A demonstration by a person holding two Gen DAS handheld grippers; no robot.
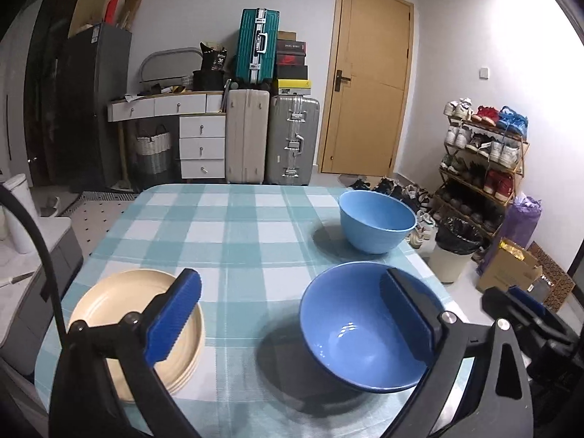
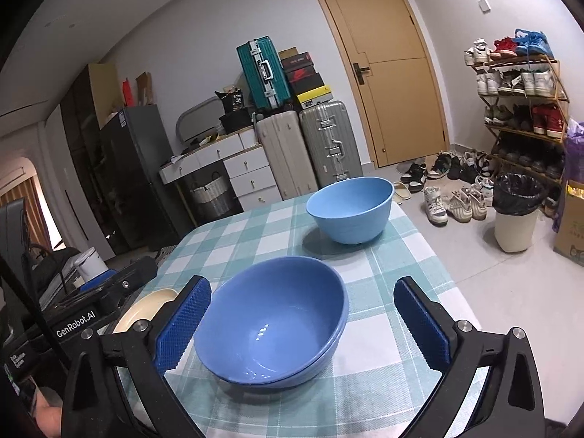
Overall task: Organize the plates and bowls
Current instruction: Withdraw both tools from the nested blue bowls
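Both hand-held grippers, left (image 1: 292, 321) and right (image 2: 303, 325), gape empty over the desk (image 1: 226, 219): plates (image 1: 120, 314) stacked left, nested bowls (image 2: 270, 321) beside them, apparently sorted by kind, a lighter bowl (image 2: 350, 208) apart.

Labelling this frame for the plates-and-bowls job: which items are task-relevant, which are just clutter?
Task items, all on the checked table:
- stack of cream plates
- nested dark blue bowls
- light blue bowl

Clutter, off the table:
- suitcases
- white drawers
- shoe rack
- loose shoes
- bin
- woven basket
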